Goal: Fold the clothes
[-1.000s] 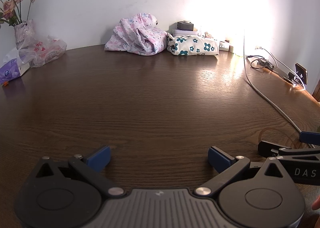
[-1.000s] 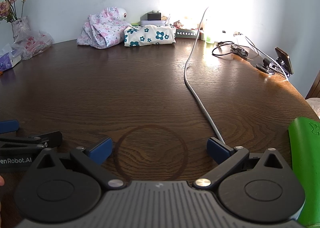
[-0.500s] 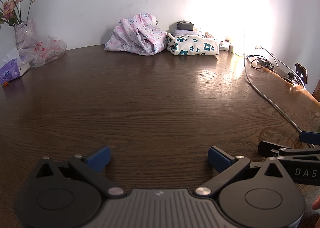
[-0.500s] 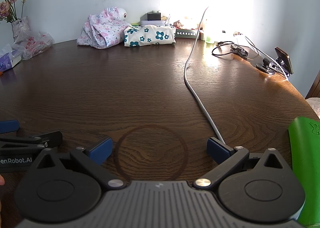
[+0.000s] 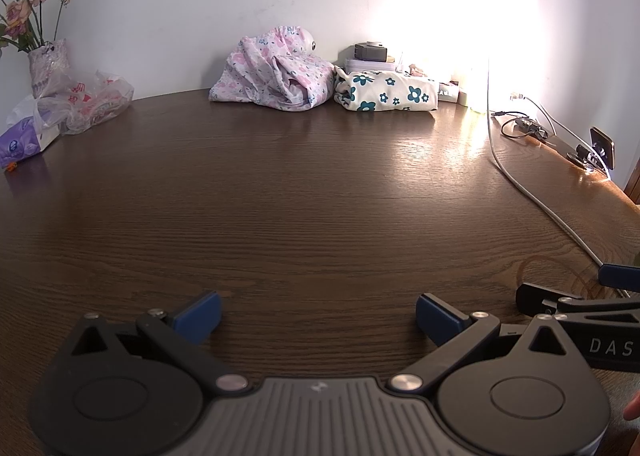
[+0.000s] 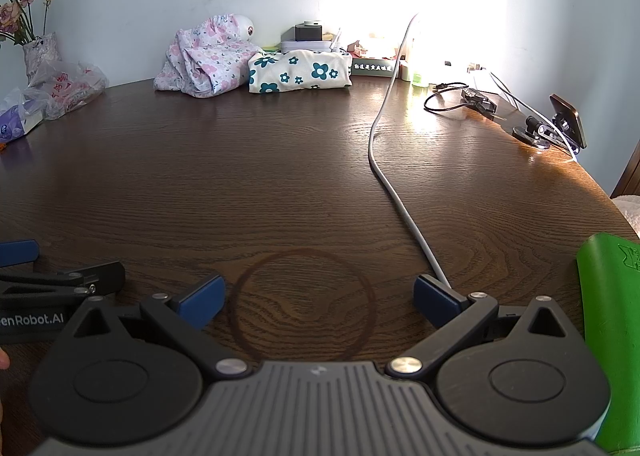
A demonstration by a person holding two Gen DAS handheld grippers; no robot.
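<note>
A crumpled pink floral garment [image 5: 276,76] [image 6: 204,58] lies at the far edge of the dark wooden table [image 5: 300,196] [image 6: 240,176], against the wall. Beside it on the right rests a folded white cloth with teal flowers [image 5: 386,94] [image 6: 300,72]. My left gripper [image 5: 318,314] stands open low over the table's near edge, nothing between its blue pads. My right gripper [image 6: 318,302] is open too, side by side with the left one, over a dark ring mark. Both garments are far from either gripper.
A grey cable [image 6: 394,192] runs from the back wall to my right gripper's right finger. A vase, plastic bag [image 5: 92,102] and tissue pack sit at far left. Boxes, a charger and a phone stand [image 6: 558,126] line the back right. A green object [image 6: 612,316] is at near right.
</note>
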